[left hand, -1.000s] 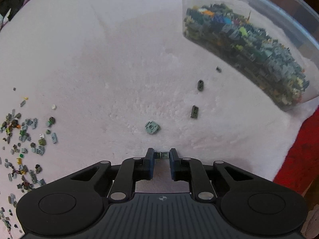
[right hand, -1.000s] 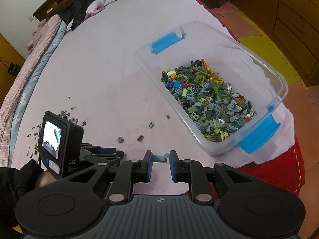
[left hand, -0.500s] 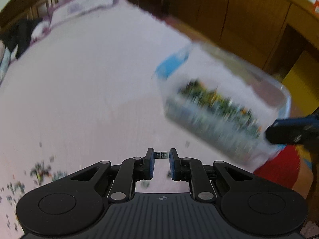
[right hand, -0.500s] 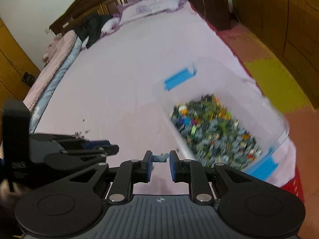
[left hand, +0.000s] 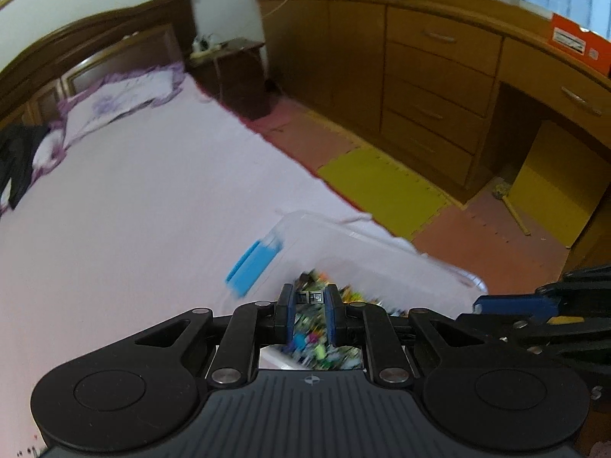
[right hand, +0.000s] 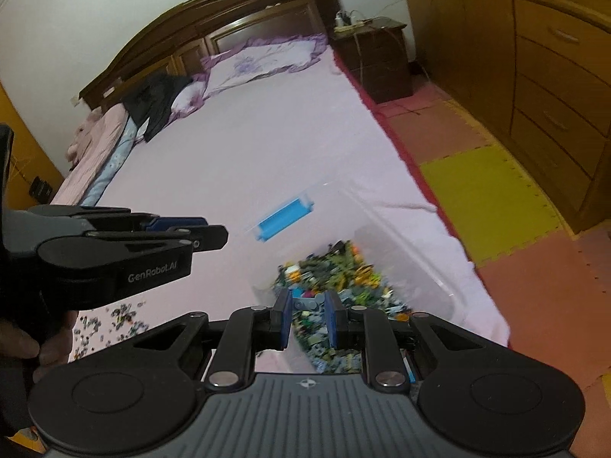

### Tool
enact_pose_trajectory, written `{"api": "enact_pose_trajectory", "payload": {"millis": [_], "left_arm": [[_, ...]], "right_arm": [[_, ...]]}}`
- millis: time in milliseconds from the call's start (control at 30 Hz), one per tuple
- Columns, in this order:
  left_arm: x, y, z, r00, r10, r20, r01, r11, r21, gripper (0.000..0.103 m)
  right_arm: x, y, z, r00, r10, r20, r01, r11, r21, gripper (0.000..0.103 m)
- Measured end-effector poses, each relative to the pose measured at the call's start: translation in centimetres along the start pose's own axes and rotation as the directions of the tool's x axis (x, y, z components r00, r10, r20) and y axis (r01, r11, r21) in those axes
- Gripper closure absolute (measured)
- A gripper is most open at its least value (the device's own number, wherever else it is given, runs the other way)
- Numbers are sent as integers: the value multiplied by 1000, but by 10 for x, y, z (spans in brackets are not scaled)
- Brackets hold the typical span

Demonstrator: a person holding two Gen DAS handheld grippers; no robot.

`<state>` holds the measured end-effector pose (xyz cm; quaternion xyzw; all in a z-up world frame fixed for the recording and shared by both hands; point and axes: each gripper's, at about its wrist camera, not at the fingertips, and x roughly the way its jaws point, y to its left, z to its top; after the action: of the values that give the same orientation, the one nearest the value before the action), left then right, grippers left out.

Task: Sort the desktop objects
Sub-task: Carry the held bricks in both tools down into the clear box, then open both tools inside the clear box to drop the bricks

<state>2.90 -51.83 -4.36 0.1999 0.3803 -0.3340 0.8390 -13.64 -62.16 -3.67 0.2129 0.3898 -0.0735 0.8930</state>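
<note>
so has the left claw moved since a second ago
Yes. The left claw was low over the sheet beside the bin; now it is raised over the bin's bricks, holding a small brick.

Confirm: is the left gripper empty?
No, the left gripper is pinching a small dark brick between its fingertips, above the bin.

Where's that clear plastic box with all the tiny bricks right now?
The clear box sits on the pink bed near its right edge, directly below both grippers, its blue latch facing the pillows.
</note>
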Motion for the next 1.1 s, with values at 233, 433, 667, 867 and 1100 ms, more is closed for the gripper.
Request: {"api": "enact_pose_trajectory", "payload": {"millis": [233,433,667,867,1100], "left_arm": [[17,-25,16,1000,-20,0,20,999,40,85],[20,-32,19,1000,-20,-8,20,999,45,85],[17,-32,19,1000,-3,-12,4,999,38,81],[14,-32,17,1000,-2,-14,3,999,37,72],[6,-31,13,1000,-1,-9,2,999,37,58]], "right_arm": [[7,-28,11,1000,-13,5,13,1000,16,83],[14,-37,16,1000,-16,0,16,1000,23,83],[20,-42,18,1000,-22,-6,22,999,39,80],[21,-40,16,1000,-26,-8,27,999,43,75],[17,-35,12,999,-37,0,37,999,36,60]]}}
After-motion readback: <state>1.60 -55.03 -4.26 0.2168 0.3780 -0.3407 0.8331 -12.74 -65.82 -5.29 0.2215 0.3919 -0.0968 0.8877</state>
